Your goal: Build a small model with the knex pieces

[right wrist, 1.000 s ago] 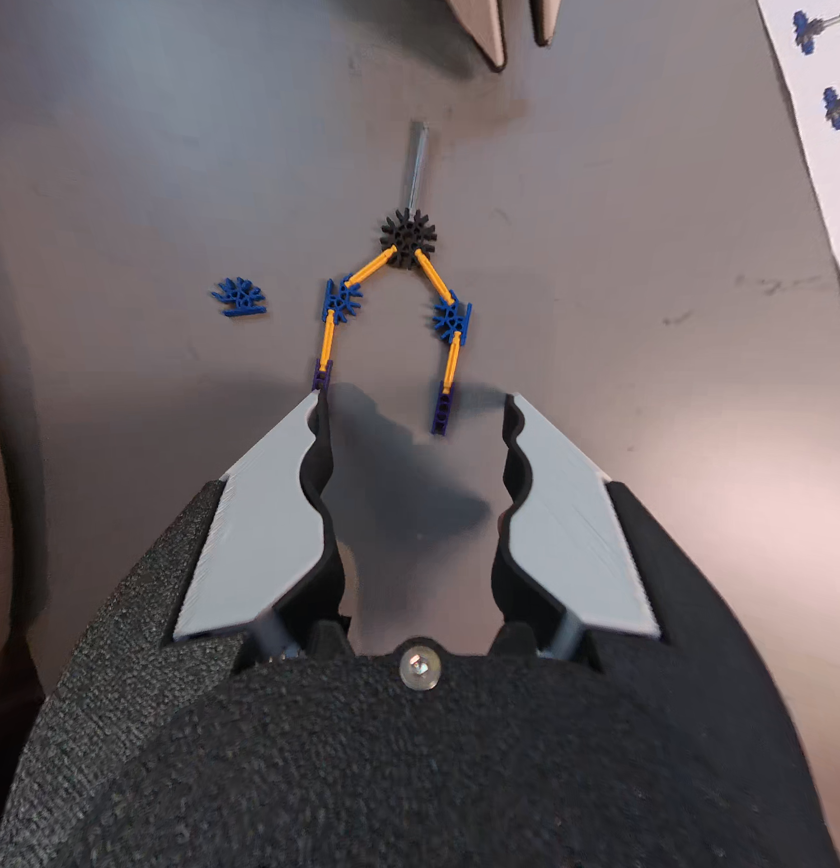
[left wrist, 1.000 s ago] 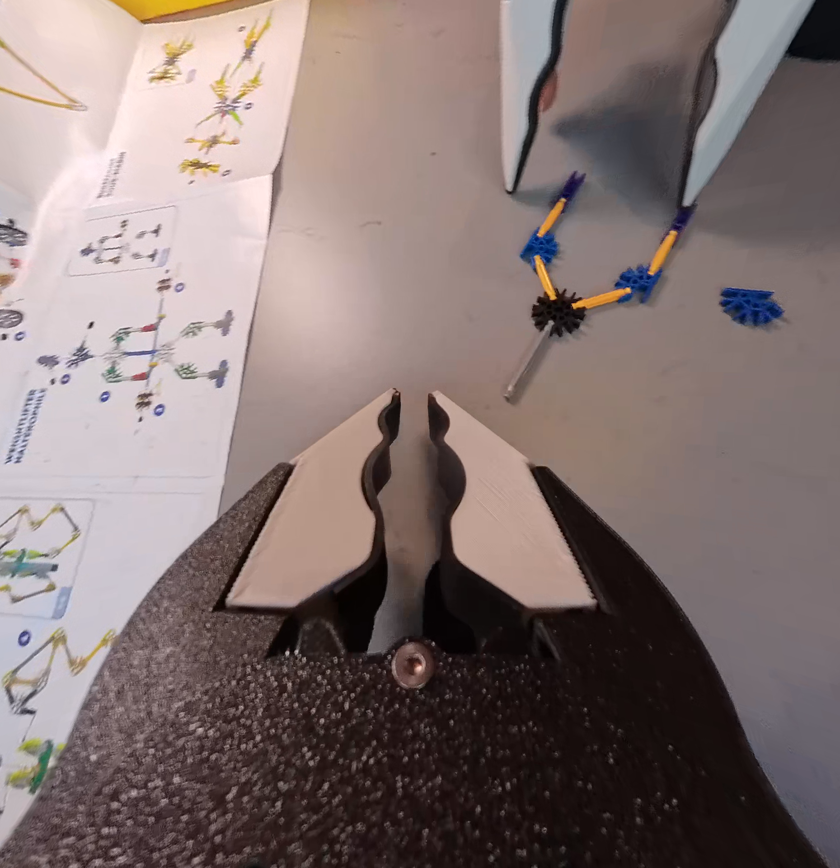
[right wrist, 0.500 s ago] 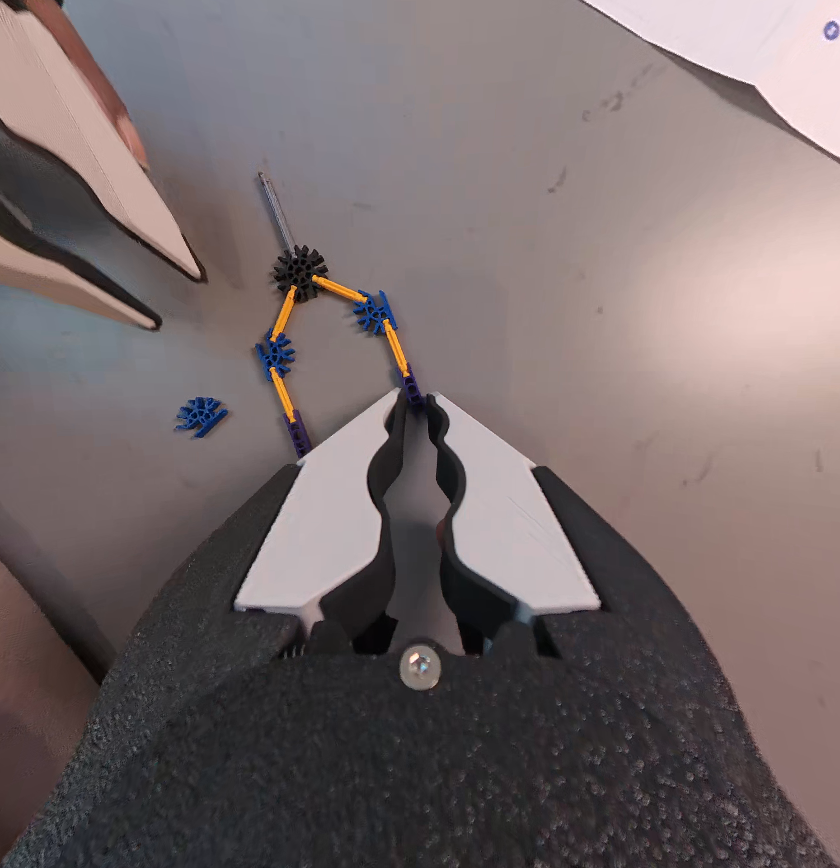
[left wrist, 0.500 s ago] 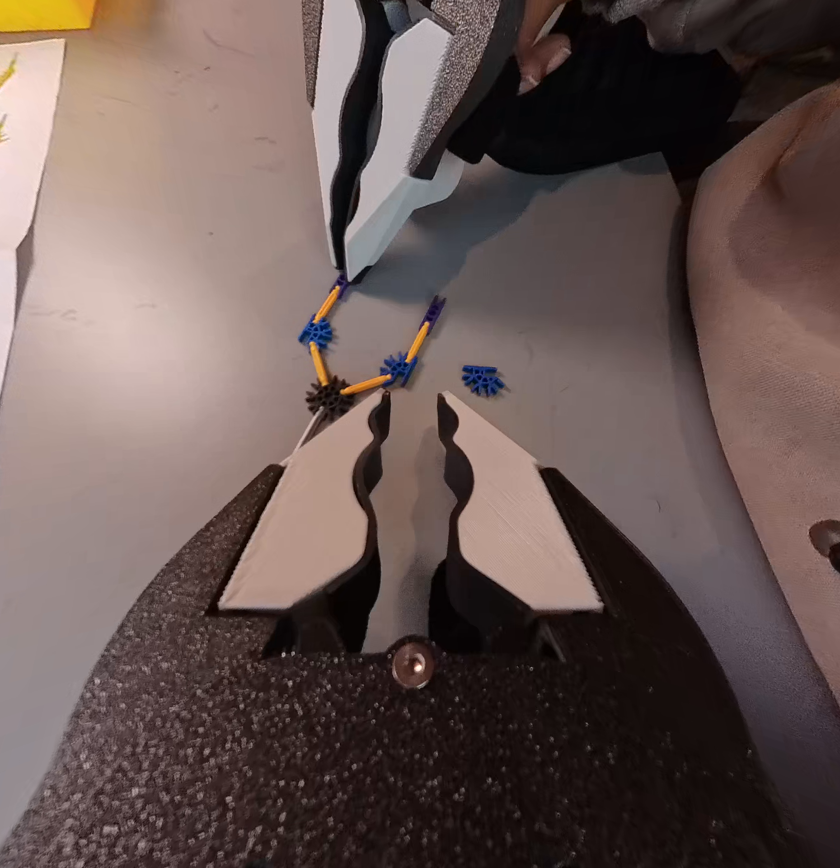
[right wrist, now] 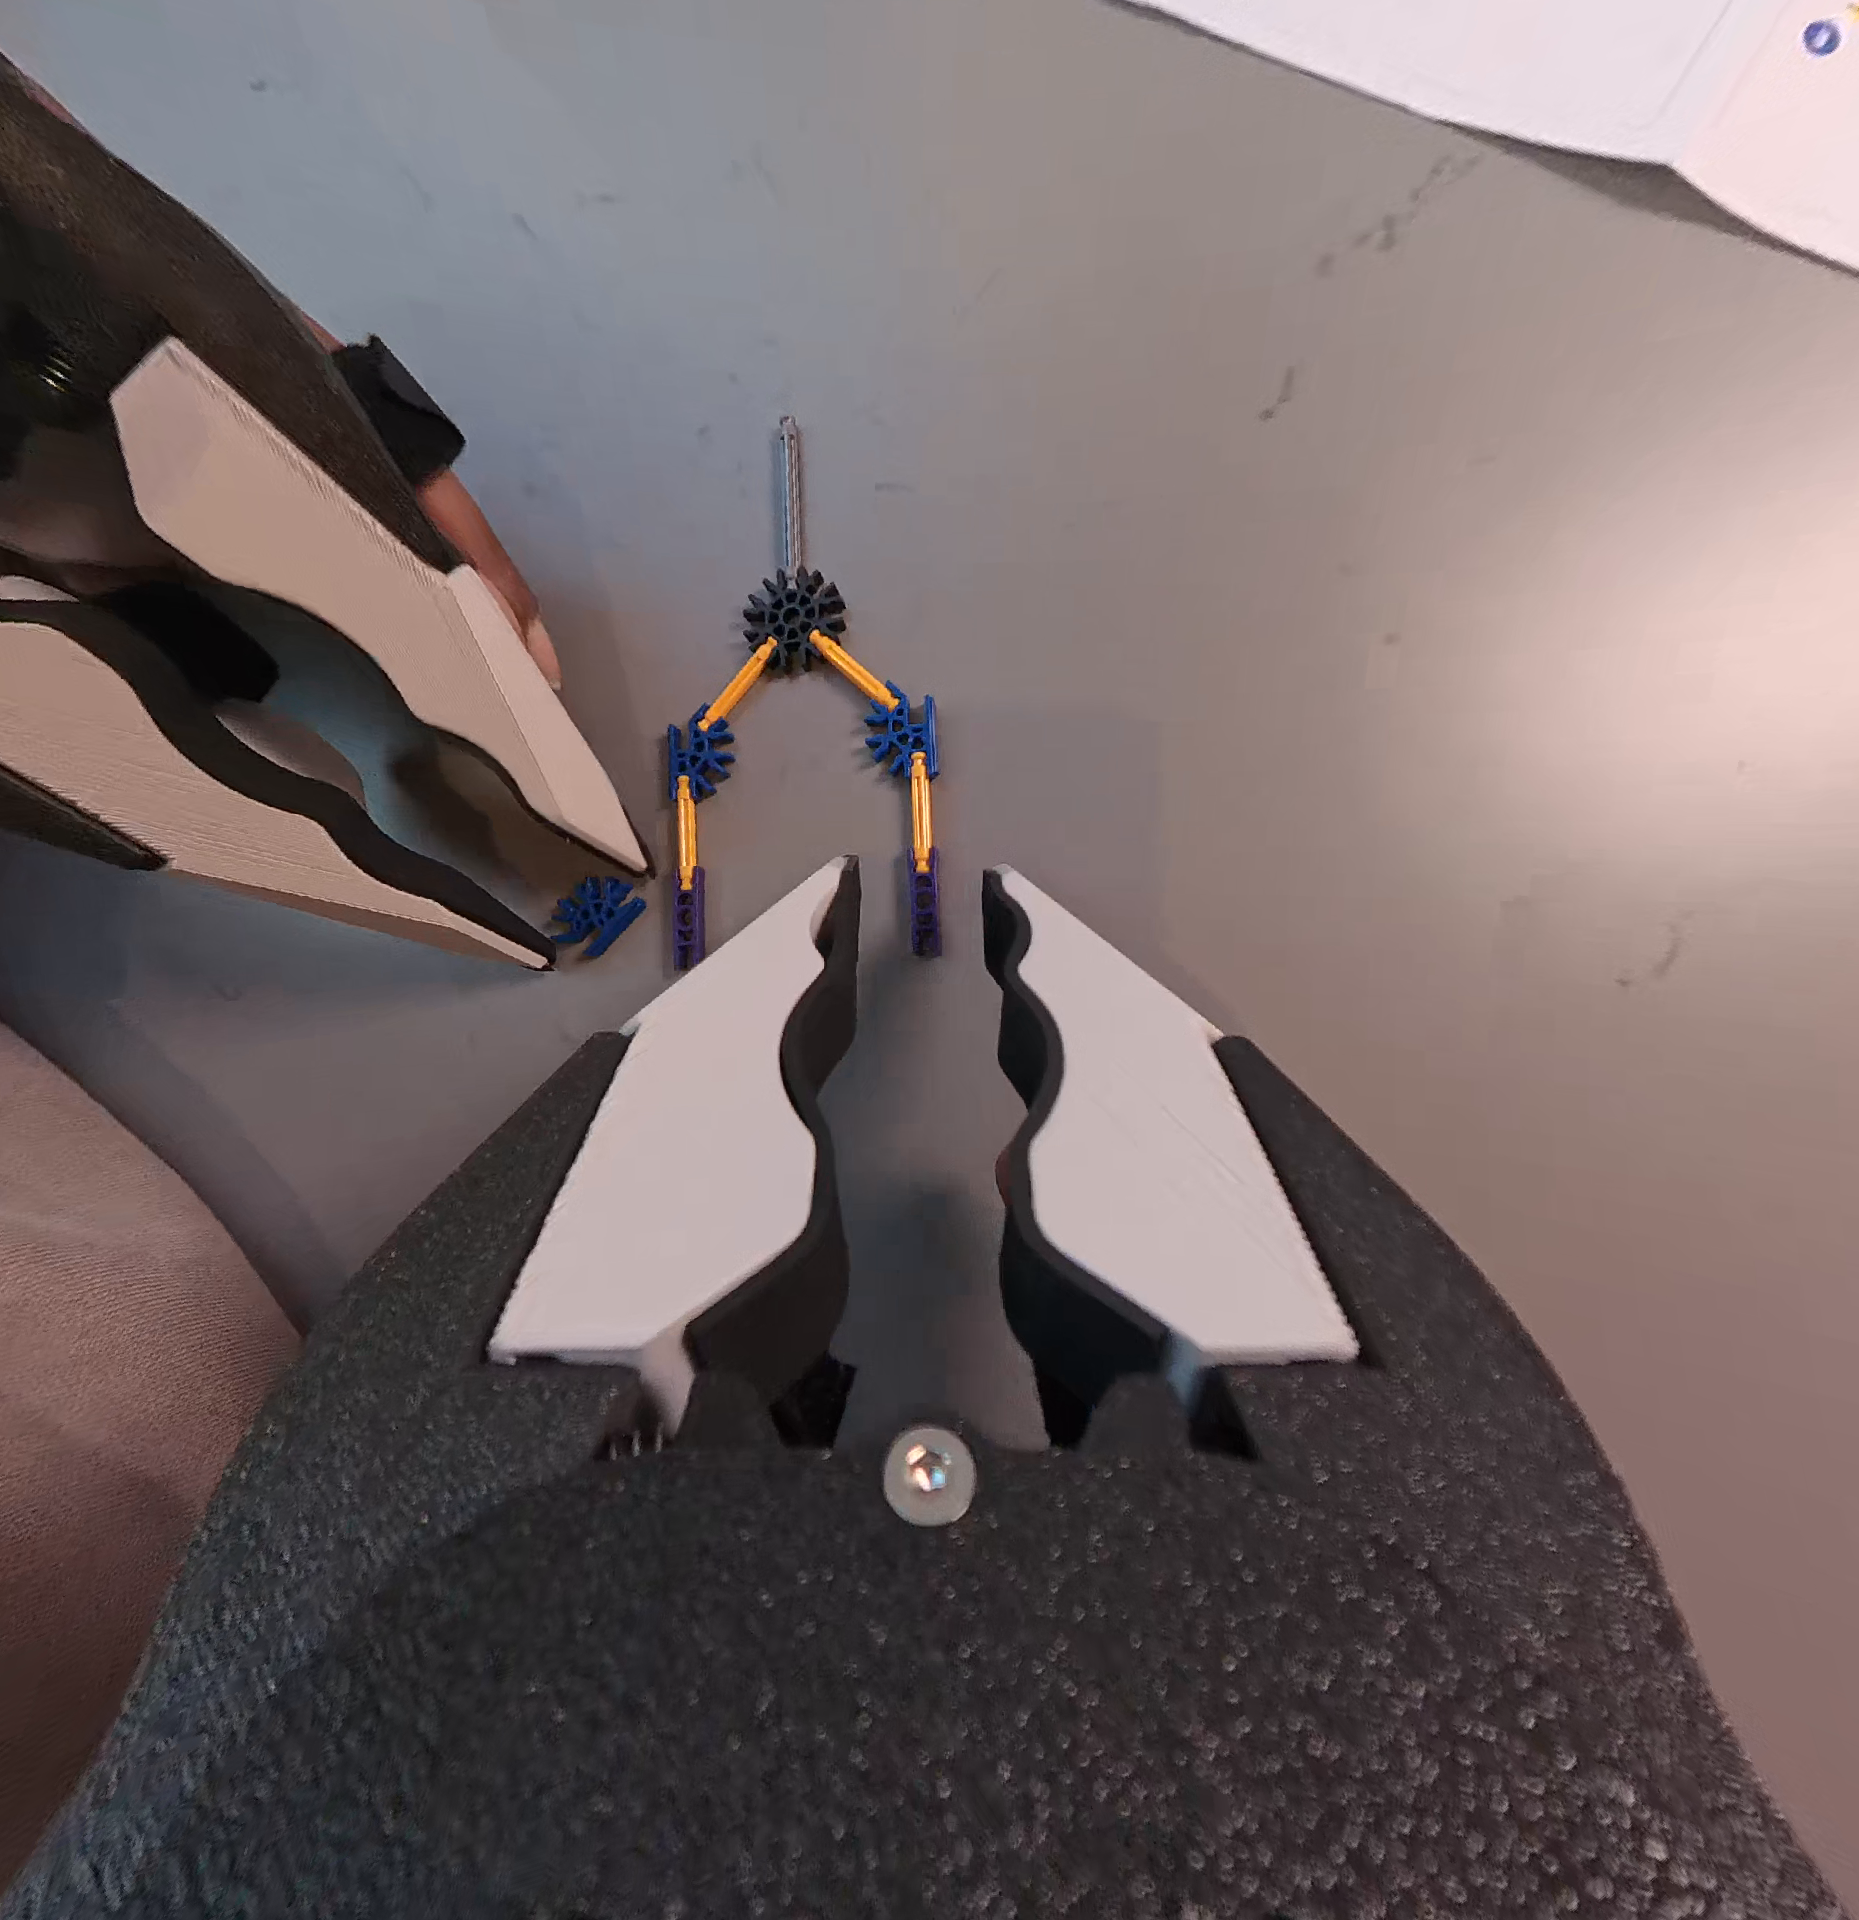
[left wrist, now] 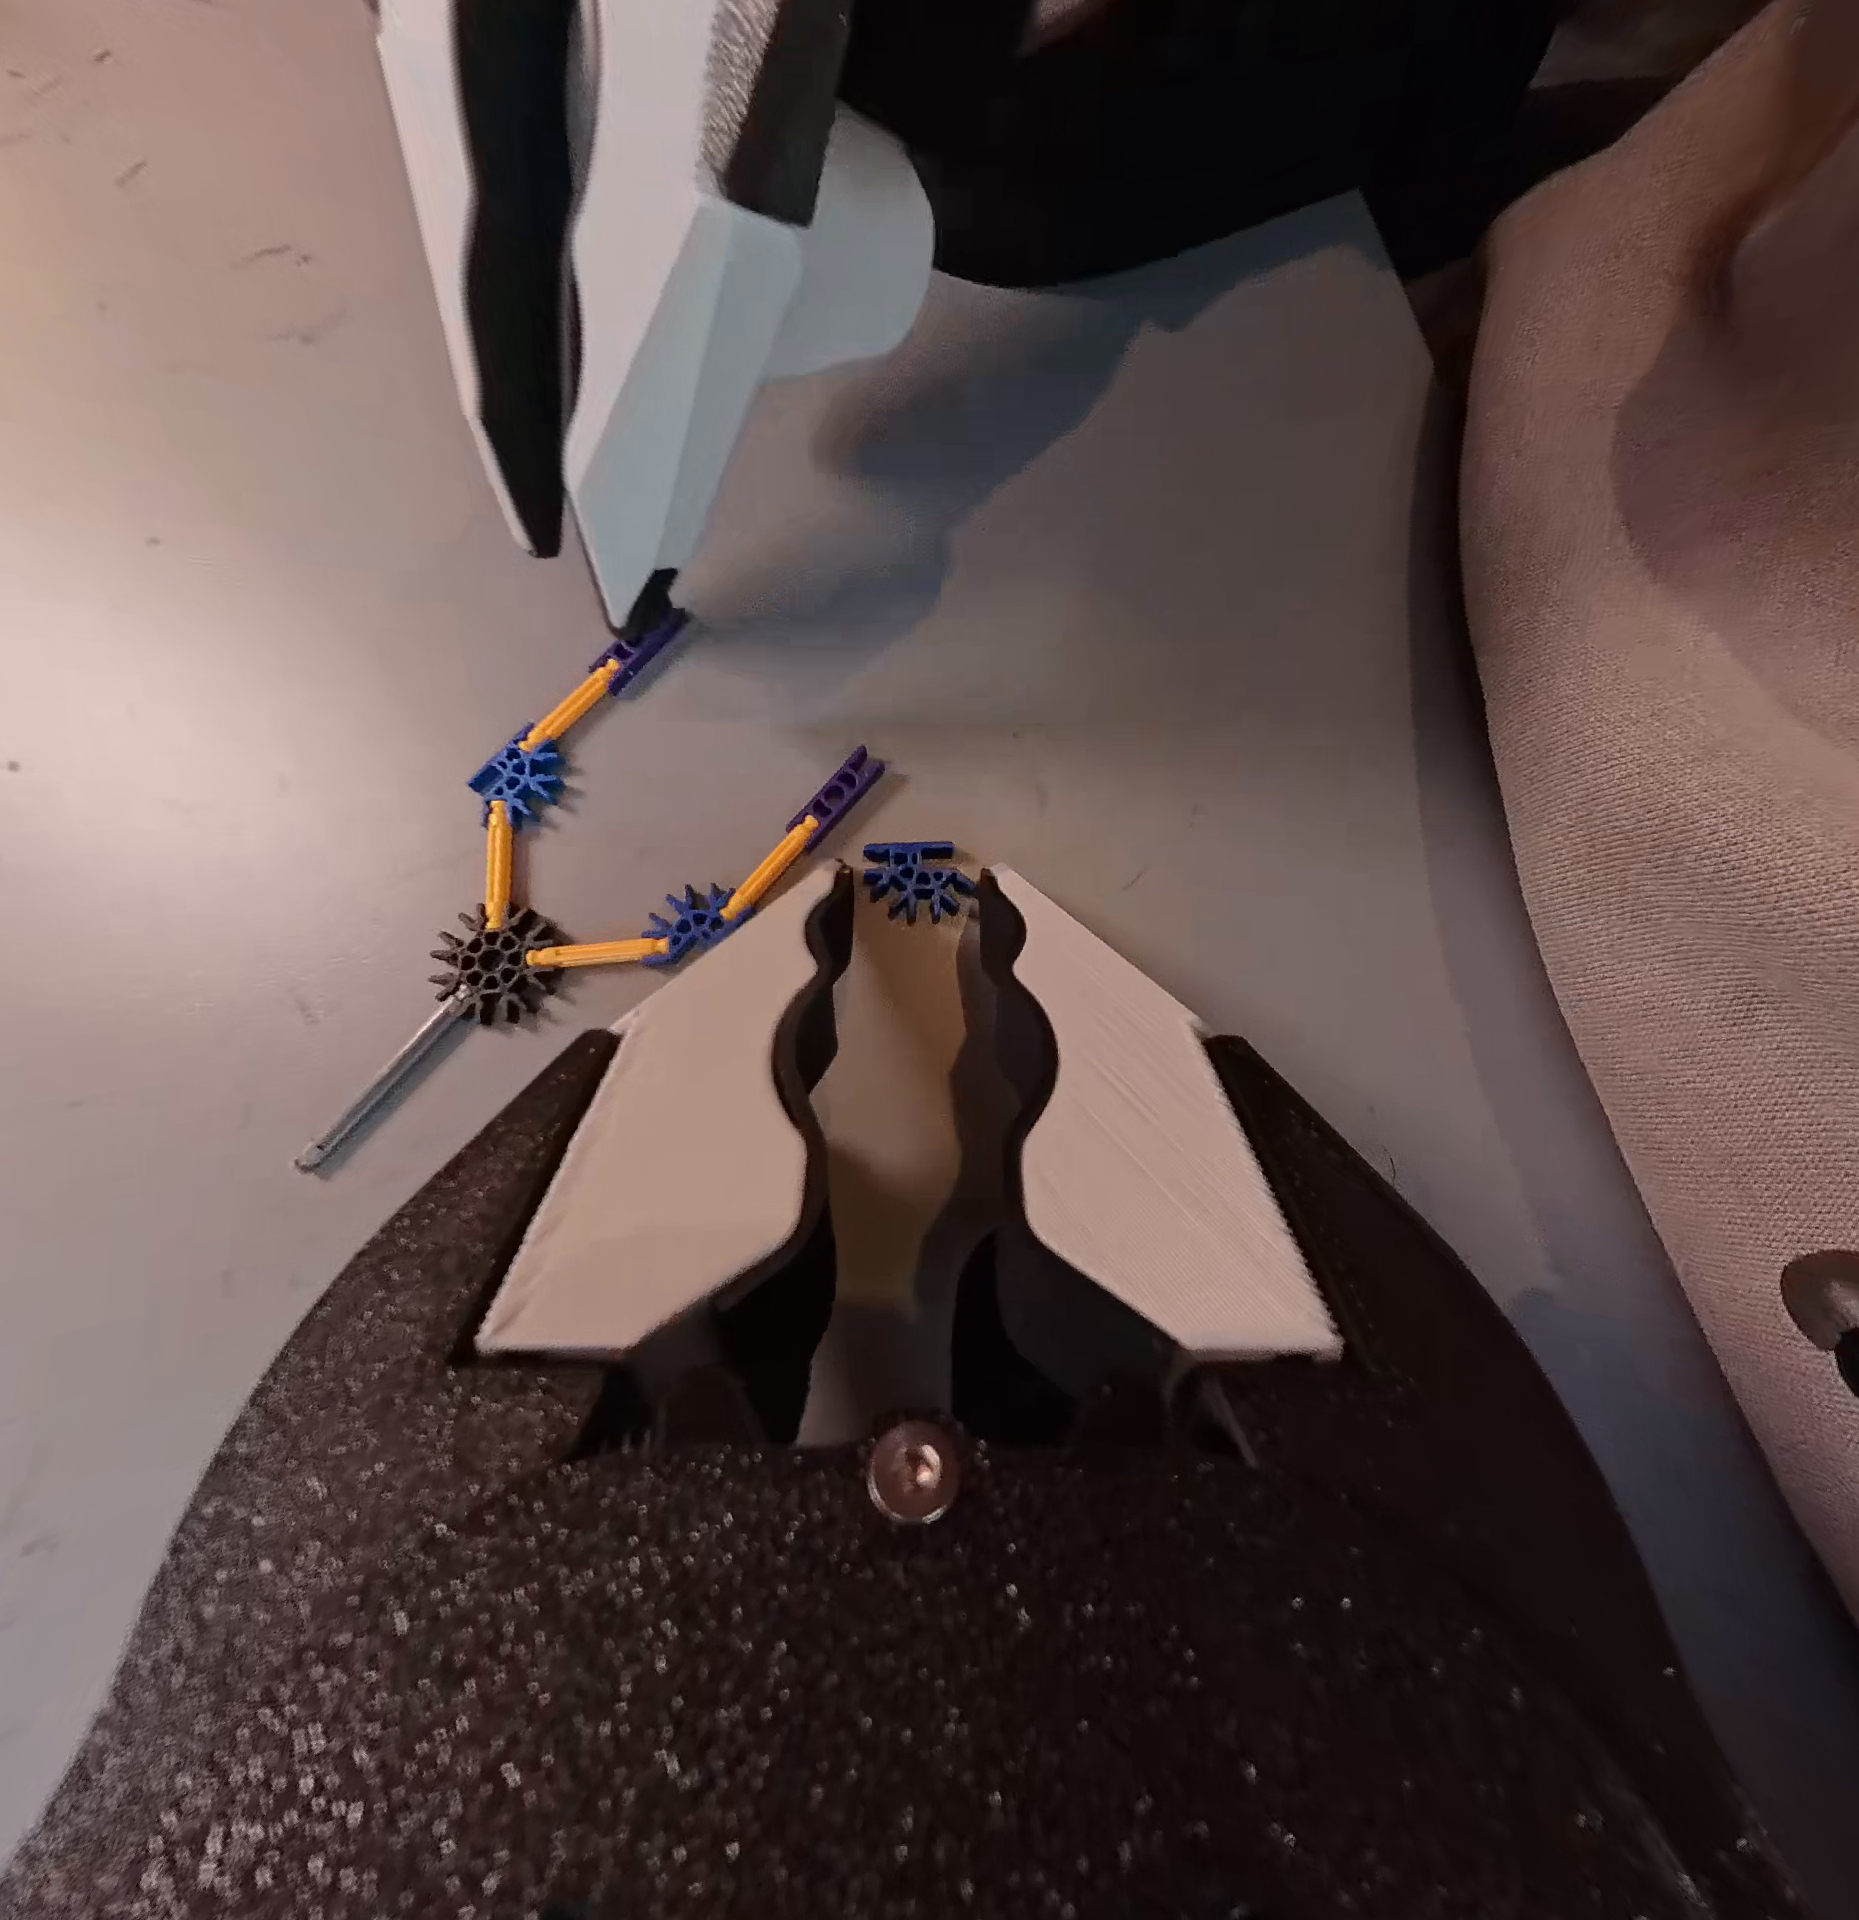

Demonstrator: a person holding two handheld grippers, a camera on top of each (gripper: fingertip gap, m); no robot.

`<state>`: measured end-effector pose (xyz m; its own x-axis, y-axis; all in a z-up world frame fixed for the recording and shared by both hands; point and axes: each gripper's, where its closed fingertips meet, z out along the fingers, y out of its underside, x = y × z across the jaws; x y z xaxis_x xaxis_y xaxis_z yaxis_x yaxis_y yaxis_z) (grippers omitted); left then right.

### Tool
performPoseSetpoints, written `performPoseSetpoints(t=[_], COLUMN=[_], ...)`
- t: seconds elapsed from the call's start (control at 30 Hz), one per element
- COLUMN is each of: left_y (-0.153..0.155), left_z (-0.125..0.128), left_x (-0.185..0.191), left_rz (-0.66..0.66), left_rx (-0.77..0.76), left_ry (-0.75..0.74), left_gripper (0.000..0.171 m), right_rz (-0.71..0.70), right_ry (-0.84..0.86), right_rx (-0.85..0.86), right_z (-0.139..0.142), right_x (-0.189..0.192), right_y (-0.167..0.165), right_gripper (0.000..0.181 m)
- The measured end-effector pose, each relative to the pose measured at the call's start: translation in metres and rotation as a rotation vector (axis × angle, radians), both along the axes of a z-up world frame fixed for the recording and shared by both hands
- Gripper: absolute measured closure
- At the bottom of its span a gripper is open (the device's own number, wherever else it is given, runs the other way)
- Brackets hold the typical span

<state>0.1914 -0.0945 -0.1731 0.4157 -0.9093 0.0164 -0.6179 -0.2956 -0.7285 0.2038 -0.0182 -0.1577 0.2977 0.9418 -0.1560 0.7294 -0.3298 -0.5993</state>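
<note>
Grey tabletop (right wrist: 1320, 644) across both views, lightly scuffed. Beige fabric (left wrist: 1683, 831), perhaps a garment, along the right edge of the left wrist view, cut off by the frame; kind hard to tell. White printed sheet (right wrist: 1631, 94) at the top right of the right wrist view, mostly cropped.

Left gripper (left wrist: 912, 881) low over the table, tips a little apart, framing a loose blue snowflake-shaped connector (left wrist: 917, 880) lying flat between them; contact with the piece not clear, no grip visible. Base of the gripper hidden by its own black housing.

Right gripper (right wrist: 920, 875) likewise parted, tips either side of a purple end connector (right wrist: 925, 914) of the toy assembly, not closed on it. Seen from the left wrist view, one tip meeting that purple piece; upper part cut off and blurred.

Rod-and-connector toy assembly (right wrist: 800, 727) flat on the table between the grippers: black round hub (right wrist: 795, 621), yellow rods (right wrist: 920, 805) branching to two blue connectors (right wrist: 699, 758), each branch ending in purple. Thin grey rod (right wrist: 790, 488) pointing away from the hub. Fingertip of a person (right wrist: 509, 603) partly hidden behind the left gripper.
</note>
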Motion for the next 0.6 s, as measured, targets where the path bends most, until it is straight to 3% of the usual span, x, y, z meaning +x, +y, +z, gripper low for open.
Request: performPoseSetpoints(t=[0.33,0.6], left_y=[-0.004,0.035], left_z=[0.001,0.03], left_x=[-0.017,-0.064], left_rz=[-0.03,0.181], left_rx=[-0.034,0.031], left_ry=[-0.018,-0.176], left_gripper=[0.151,0.152], right_rz=[0.105,0.235], right_ry=[0.108,0.228], right_rx=[0.089,0.098], right_z=[0.02,0.037], right_x=[-0.026,-0.053], right_y=[0.018,0.027], right_gripper=[0.159,0.157])
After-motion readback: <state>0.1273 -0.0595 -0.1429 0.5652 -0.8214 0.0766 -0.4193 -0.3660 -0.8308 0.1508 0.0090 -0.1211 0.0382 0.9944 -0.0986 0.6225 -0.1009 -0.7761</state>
